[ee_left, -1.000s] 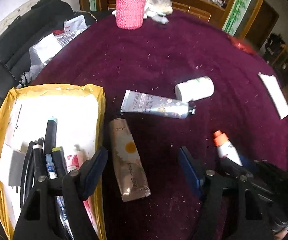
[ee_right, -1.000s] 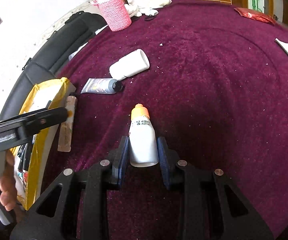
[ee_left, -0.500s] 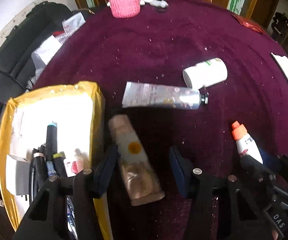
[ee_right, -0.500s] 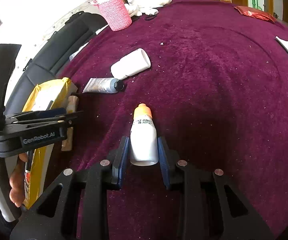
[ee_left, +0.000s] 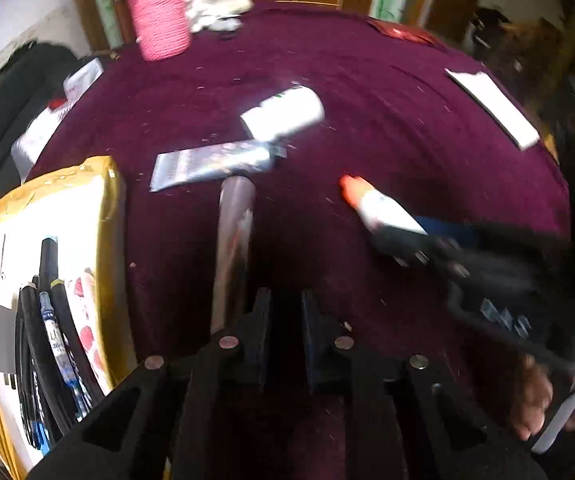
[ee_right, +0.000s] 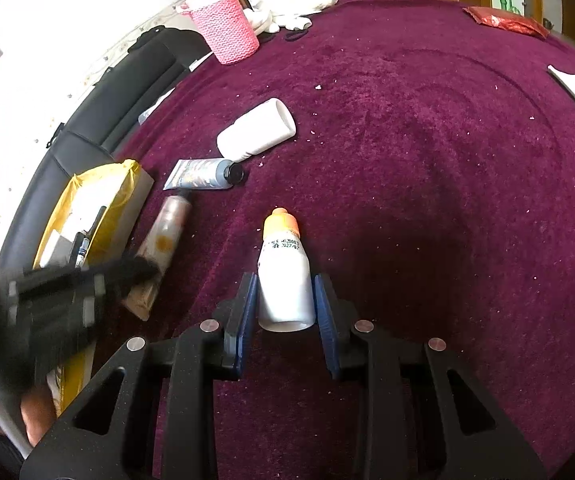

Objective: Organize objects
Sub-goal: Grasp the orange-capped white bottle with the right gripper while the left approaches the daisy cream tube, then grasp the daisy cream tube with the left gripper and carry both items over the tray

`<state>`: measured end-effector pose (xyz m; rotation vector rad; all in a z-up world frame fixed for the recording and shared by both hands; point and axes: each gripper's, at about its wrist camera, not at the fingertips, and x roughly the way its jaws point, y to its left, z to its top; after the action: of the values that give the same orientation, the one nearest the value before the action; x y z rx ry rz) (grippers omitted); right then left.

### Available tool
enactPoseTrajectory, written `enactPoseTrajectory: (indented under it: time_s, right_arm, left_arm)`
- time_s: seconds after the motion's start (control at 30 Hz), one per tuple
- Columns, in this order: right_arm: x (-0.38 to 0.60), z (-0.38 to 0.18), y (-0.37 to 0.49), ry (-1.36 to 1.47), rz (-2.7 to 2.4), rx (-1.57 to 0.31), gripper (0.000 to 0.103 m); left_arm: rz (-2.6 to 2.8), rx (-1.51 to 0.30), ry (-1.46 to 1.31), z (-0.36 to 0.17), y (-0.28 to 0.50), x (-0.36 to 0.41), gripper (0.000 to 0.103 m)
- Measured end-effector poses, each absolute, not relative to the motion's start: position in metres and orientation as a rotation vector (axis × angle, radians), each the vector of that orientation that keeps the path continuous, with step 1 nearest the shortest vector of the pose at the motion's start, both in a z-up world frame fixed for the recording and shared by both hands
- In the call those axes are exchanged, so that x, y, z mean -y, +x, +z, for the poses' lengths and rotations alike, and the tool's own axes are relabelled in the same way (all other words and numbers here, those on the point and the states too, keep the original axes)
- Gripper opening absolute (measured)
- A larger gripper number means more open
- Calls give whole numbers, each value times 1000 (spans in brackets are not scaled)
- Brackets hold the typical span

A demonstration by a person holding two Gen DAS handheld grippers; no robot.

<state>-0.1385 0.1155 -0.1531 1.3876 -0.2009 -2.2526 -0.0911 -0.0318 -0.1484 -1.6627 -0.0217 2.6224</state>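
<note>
The beige daisy tube point(ee_left: 234, 240) lies on the maroon cloth just outside my left gripper's point(ee_left: 284, 316) left finger. The jaws are closing; only a narrow dark gap shows, with nothing seen in it. In the right wrist view the blurred left gripper point(ee_right: 135, 270) sits over the lower half of the beige tube point(ee_right: 163, 240). My right gripper point(ee_right: 285, 300) is shut on a white bottle with an orange cap point(ee_right: 285, 280), its base between the blue pads. A silver tube point(ee_left: 211, 162) and a white jar point(ee_left: 283, 116) lie farther out.
A yellow-lined box point(ee_left: 47, 184) holding pens and cards stands at the left. A pink knitted cup point(ee_left: 159, 28) and a plastic bag are at the far edge. White paper point(ee_left: 491, 108) lies at the right, a red packet point(ee_right: 503, 20) at the far right, and a black seat point(ee_right: 107, 100) beyond the left edge.
The left gripper's jaws went from wide open to nearly together and it shifted right, so the beige tube now lies off its left finger, turned. The right gripper kept still with the bottle.
</note>
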Motion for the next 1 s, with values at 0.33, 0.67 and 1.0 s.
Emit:
enactPoseTrajectory:
  time_s: [0.33, 0.67, 1.0]
  right_arm:
    - [-115, -153, -138, 1385, -2254, 202, 29]
    - [-117, -153, -139, 1388, -2254, 225, 29]
    - [-116, -155, -141, 1369, -2252, 224, 30]
  left_arm:
    - [2798, -4, -1554, -135, -109, 55, 74]
    - [2685, 69, -1662, -164, -129, 48, 33]
    - [2648, 172, -1652, -157, -93, 47, 32]
